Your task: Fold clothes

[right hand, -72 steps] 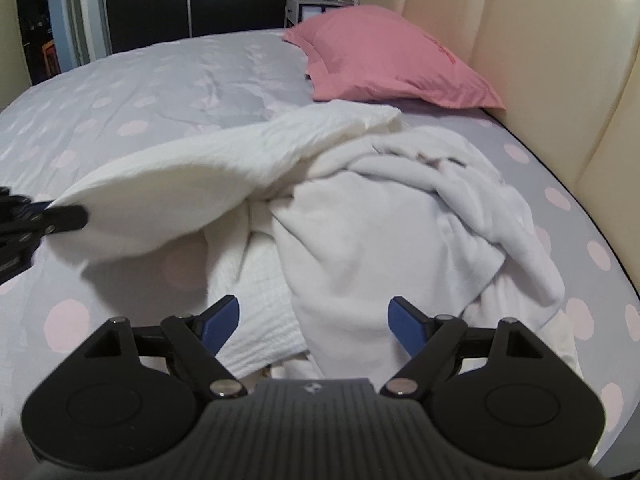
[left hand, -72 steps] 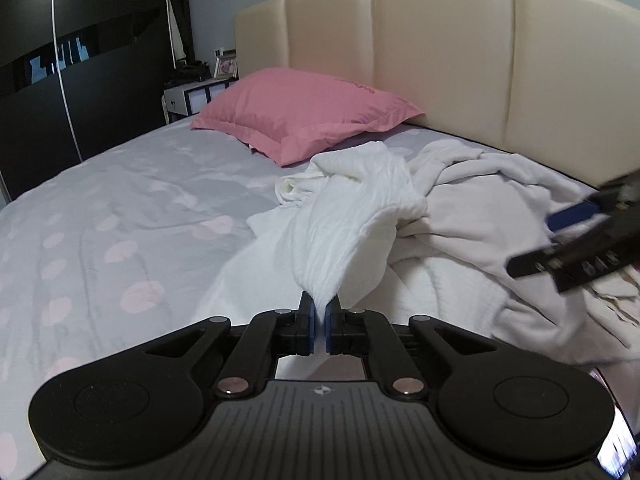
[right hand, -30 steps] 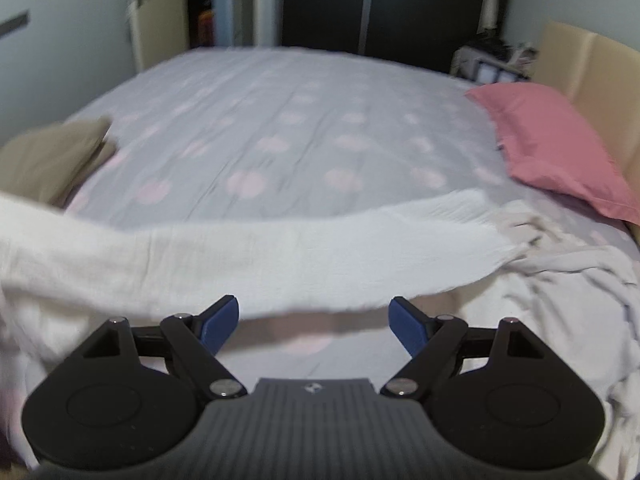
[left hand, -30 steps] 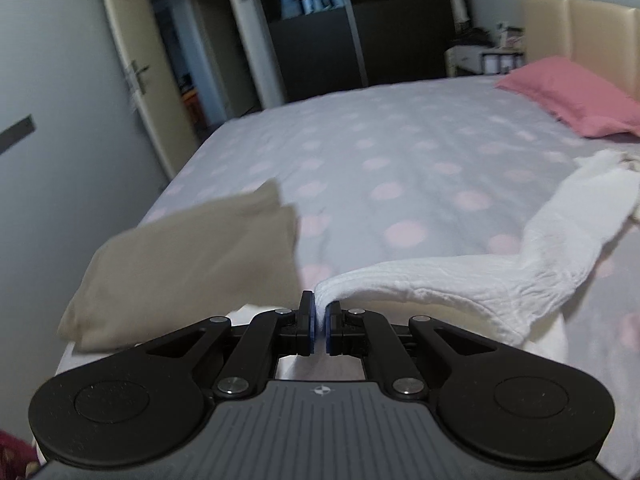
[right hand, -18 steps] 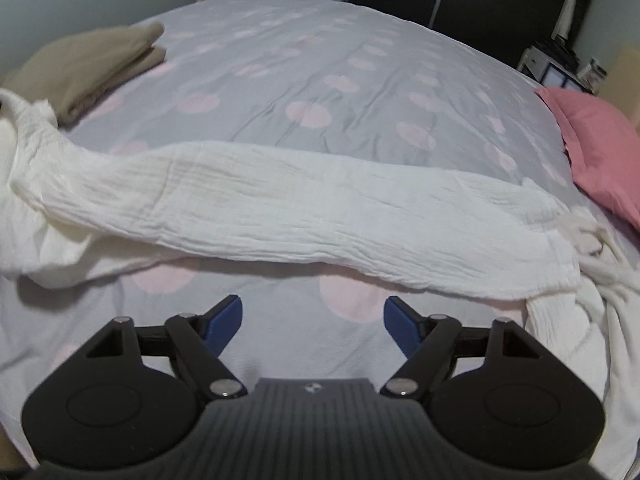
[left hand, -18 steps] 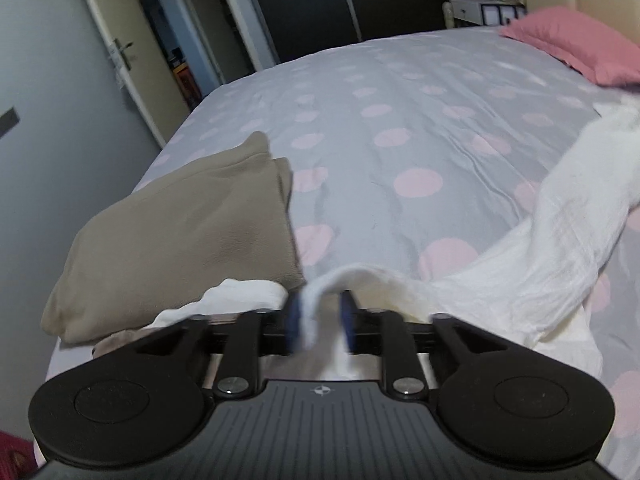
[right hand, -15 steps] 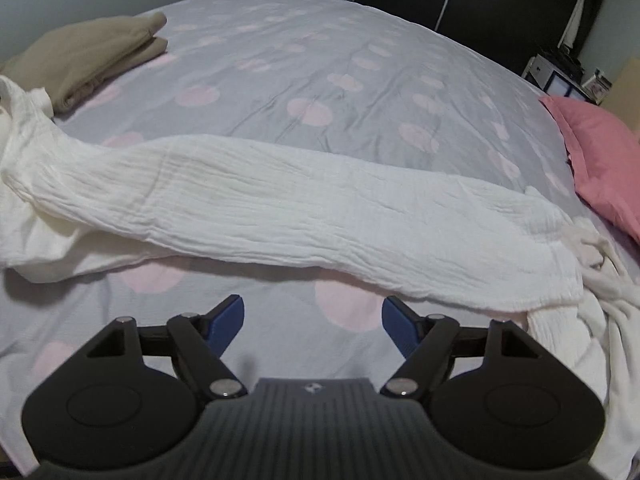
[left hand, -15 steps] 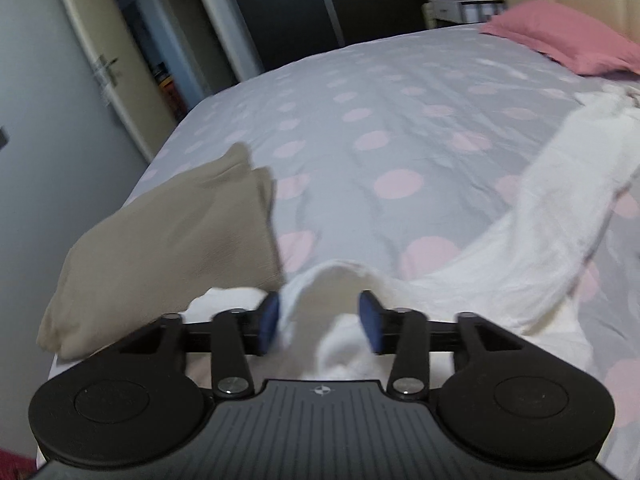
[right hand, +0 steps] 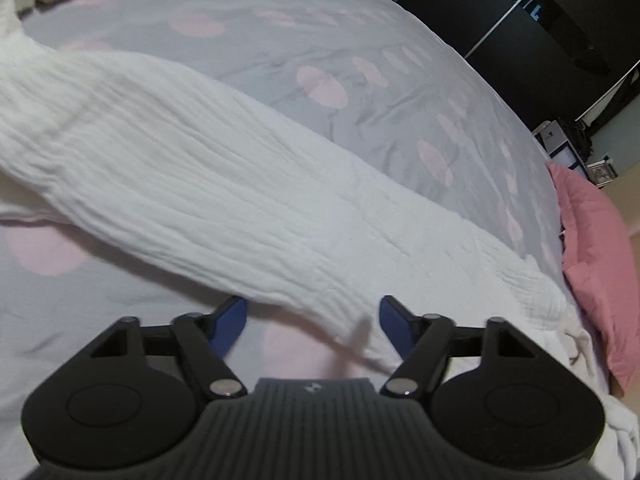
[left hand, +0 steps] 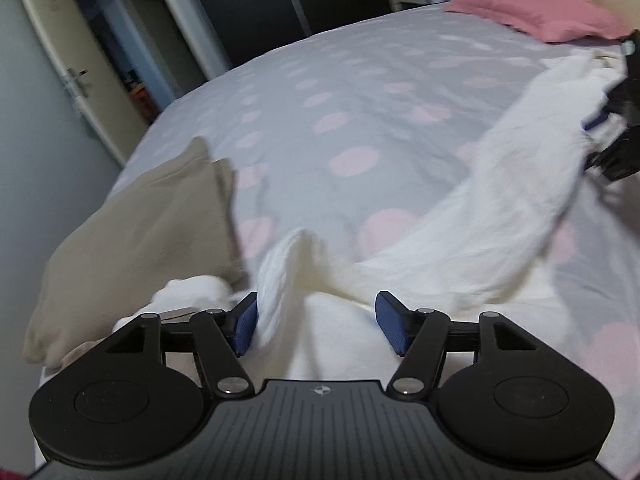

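A long white crinkled garment (left hand: 500, 184) lies stretched across the bed, from the near foot corner toward the pink pillow. My left gripper (left hand: 316, 328) is open, and a raised fold of the white garment stands between its blue pads, leaning on the left pad. My right gripper (right hand: 312, 326) is open and low over the far part of the same garment (right hand: 208, 184), whose lower edge lies between its pads. The right gripper also shows at the right edge of the left wrist view (left hand: 616, 120).
A folded beige garment (left hand: 132, 216) lies at the bed's near left corner. A pink pillow (left hand: 532, 20) sits by the headboard. The grey bedspread with pink dots (left hand: 360, 92) covers the bed. An open door (left hand: 76, 68) and dark wardrobes stand behind.
My left gripper has opened and let go of the white garment's end, which now rests on the bed. My right gripper has dropped closer to the garment's far part.
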A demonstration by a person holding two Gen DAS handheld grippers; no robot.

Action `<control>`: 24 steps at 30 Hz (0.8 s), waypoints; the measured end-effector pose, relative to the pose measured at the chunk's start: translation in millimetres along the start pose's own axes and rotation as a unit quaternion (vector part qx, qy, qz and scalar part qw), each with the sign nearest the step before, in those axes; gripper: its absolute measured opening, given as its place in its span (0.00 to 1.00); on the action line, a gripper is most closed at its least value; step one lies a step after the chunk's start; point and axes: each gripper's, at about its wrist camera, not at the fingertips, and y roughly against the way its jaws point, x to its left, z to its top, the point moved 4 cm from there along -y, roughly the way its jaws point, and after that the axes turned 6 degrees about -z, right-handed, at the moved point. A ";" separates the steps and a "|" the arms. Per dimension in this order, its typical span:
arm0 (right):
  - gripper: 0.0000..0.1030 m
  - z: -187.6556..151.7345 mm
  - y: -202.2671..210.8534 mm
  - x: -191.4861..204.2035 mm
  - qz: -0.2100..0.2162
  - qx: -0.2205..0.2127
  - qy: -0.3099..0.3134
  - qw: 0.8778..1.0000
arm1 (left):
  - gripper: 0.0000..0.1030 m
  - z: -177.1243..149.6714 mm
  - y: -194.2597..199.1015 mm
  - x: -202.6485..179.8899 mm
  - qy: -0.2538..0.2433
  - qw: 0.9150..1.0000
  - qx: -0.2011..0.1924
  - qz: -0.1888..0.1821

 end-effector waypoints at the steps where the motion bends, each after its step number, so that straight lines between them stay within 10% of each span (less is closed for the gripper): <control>1: 0.12 1.5 -3.8 -3.3 0.001 0.008 -0.004 1.000 | 0.58 0.6 -2.8 7.5 0.009 1.000 0.005 0.011; 9: 0.04 30.0 46.4 -59.1 -0.066 -0.063 -0.120 0.989 | 0.57 -8.4 -17.3 48.0 0.083 0.995 0.051 0.023; 13: 0.04 35.9 92.8 -100.8 -0.121 -0.114 -0.193 0.967 | 0.15 -12.4 -14.6 50.6 0.090 0.995 0.050 -0.001; 24: 0.04 -10.6 215.5 -156.8 -0.210 -0.183 -0.297 0.913 | 0.07 43.6 96.9 49.6 0.079 0.978 -0.192 0.018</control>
